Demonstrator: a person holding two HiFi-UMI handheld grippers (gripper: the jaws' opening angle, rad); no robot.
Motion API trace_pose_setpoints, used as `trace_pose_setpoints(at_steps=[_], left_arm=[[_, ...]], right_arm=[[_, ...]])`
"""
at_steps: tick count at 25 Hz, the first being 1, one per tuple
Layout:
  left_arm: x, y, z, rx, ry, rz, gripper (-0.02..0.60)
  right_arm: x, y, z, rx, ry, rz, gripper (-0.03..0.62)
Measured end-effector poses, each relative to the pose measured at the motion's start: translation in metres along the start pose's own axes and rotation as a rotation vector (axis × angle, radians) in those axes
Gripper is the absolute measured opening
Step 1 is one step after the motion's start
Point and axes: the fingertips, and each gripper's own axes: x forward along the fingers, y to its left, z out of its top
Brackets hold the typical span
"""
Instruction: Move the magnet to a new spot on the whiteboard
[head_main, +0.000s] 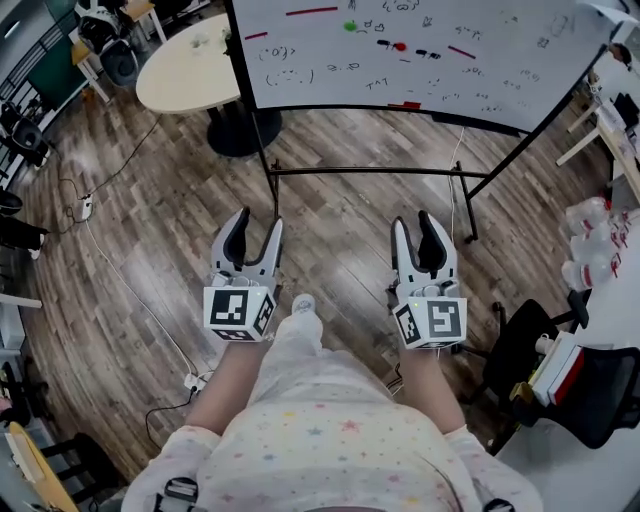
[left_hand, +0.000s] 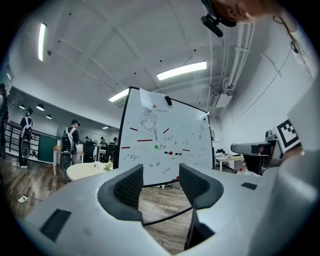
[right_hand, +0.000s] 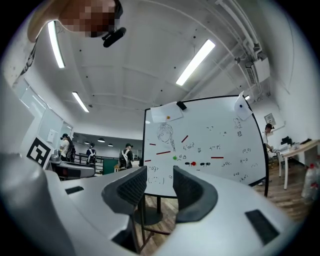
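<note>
Red magnet (head_main: 400, 46): on the whiteboard (head_main: 320, 45), straight ahead of the right gripper (head_main: 414, 220), well apart.
Nearer: likely right; left gripper (head_main: 258, 222) is off to the side.
Jaws: both apart, empty.

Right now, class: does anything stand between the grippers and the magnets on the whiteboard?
Nothing visible does. The left gripper and right gripper, jaws open and empty, face the whiteboard across floor; its red magnet and green magnet are uncovered.
</note>
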Motion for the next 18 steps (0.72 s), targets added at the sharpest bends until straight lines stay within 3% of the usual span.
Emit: trace_pose_setpoints(at_steps=[7,18], left_arm=[[0.069,0.038,0.007,-0.004,-0.027,-0.051,0.206],[0.15,0.12,0.016,-0.025,-0.039,-0.049,0.206]], right_arm=[[0.068,-0.008,0.002,-0.015,-0.001,-0.034,0.15],[0.17,-0.003,-0.011,-0.002,0.011,-0.038,0.152]])
